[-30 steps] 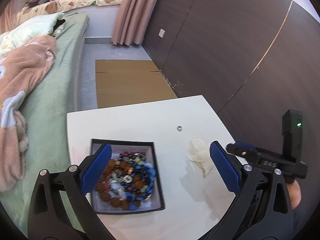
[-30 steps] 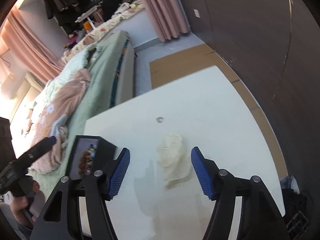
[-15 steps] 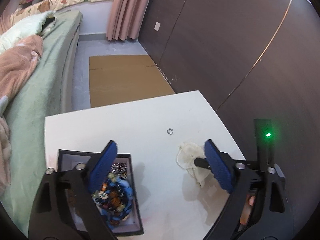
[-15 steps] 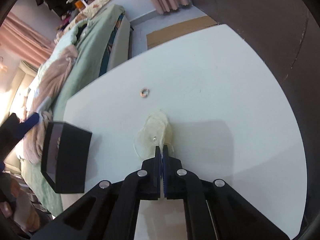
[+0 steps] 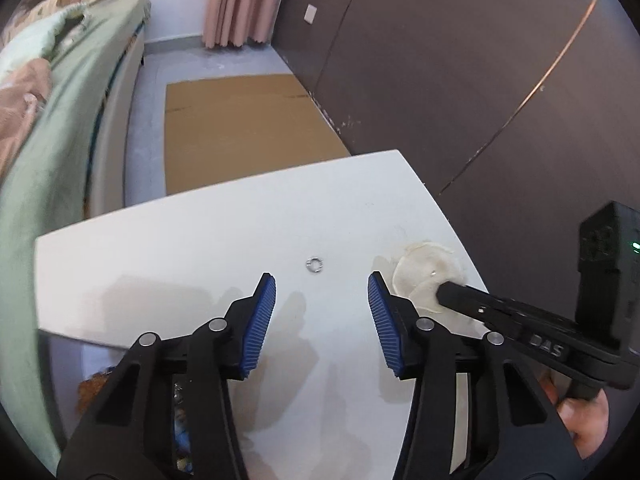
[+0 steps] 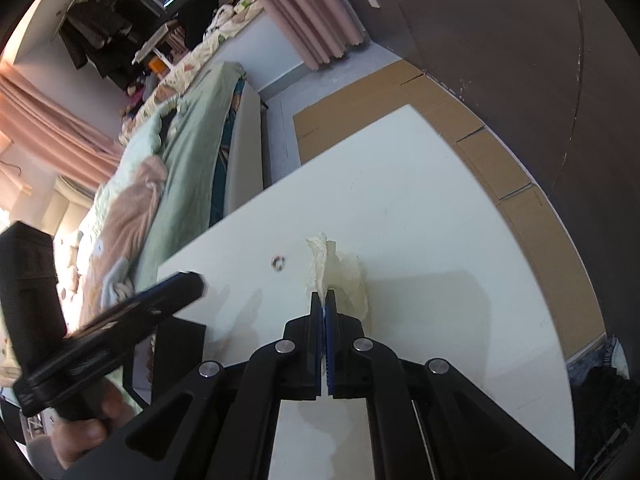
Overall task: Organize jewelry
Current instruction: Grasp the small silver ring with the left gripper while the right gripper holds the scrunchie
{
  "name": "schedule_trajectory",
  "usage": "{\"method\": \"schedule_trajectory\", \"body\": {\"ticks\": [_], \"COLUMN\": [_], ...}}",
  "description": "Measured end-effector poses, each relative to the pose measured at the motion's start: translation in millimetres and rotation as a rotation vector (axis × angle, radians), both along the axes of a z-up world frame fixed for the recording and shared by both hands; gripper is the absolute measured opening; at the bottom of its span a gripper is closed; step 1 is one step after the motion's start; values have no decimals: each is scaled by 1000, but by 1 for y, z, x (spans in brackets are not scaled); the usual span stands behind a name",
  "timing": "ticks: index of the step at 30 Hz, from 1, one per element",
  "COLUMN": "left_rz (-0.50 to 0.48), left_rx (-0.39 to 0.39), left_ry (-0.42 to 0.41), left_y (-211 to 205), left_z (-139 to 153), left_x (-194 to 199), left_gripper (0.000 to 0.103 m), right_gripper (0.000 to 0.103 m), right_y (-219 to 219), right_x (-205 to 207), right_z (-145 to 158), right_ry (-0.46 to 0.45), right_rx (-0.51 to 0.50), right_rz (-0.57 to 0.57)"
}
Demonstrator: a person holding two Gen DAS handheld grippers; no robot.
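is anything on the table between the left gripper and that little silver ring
Nothing visible does. The ring lies alone on bare white table just ahead of the left gripper, whose jaws have just been closing with nothing between them. The right gripper, shut on the cream pouch, sits off to the side, clear of that path.

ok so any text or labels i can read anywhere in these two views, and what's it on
"DAS": raised letters on the black body of the right gripper, seen from the left wrist view; the word may run on beyond what shows.
No other text can be read: the wall plate, the white table, the ring and the pale pouch show none.
The green light on the right gripper's black block is a lamp, not a sign.
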State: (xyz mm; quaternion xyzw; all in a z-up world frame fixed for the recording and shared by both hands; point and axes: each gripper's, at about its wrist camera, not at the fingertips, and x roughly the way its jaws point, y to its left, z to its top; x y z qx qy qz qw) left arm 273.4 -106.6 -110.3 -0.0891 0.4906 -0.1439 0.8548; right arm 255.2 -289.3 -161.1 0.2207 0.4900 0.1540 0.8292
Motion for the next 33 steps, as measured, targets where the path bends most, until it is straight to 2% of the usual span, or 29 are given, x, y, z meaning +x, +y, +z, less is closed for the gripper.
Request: {"method": "schedule_trajectory", "body": {"ticks": [4,9,13,20,23,24,27,33], "left_rz": [9,24,18,-1,15,17,6,23], "left_rx": [34,83,123,240,293,301,262,229], "left_ry": [41,66,71,58,47,47,65,29], "left_y": [-10,-19,-31,-47,-49,-49,-43,-30], "left_z": [-11,-22,-29,-46,-46,-45,-42,-20], "left_x": [15,31,37,36,34,34,32,15], "left_gripper": [44,43,39,36,22,12,12,12], "right_gripper": [2,2,2,2,2,2,2,2], "right_y": [-16,-31,-39,-46,-47,-47,-46,-42], "right_x": [2,4,1,-6,-10,-11,-13,-21], "right_z": [-2,-1,-1,12,19,21,24,34], "right_ry": [4,3,4,-15,-29,-32,-32,-50], "right_rx": [24,52,41,43,47,48,51,38], "right_rz": [-27,-67,-102,-145,-147,-147,-146,-133]}}
